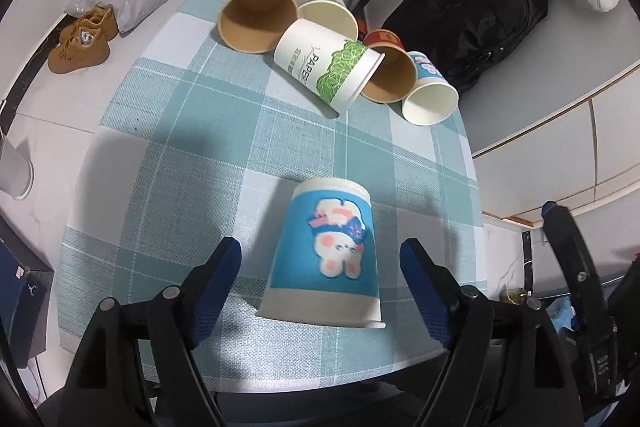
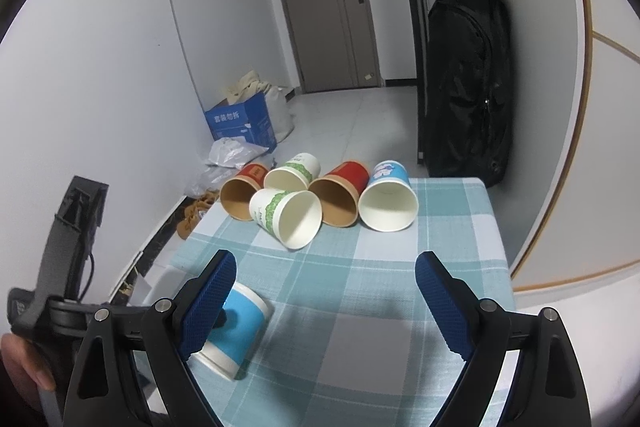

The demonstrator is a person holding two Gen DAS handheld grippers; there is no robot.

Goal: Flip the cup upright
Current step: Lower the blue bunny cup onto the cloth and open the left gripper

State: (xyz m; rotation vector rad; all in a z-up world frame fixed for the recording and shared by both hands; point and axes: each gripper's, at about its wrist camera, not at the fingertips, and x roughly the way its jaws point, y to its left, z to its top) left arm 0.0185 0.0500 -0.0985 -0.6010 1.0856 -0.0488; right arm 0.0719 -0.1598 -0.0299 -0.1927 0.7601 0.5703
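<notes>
Left wrist view: blue cup mouth-down between parted fingers

Left wrist view shows the left gripper (image 1: 320, 263) with its fingers spread wide on either side of the blue cartoon cup (image 1: 326, 259), neither pad touching it. The cup stands inverted, rim on the checked tablecloth (image 1: 180, 147), near the table's front edge. At the far end lies a cluster of five tipped cups (image 1: 332, 55), mouths facing the camera. From the right wrist, the right gripper (image 2: 326, 303) hangs above the cloth, fingers likewise wide and holding nothing; the blue cup sits partly hidden behind its left finger.
</notes>
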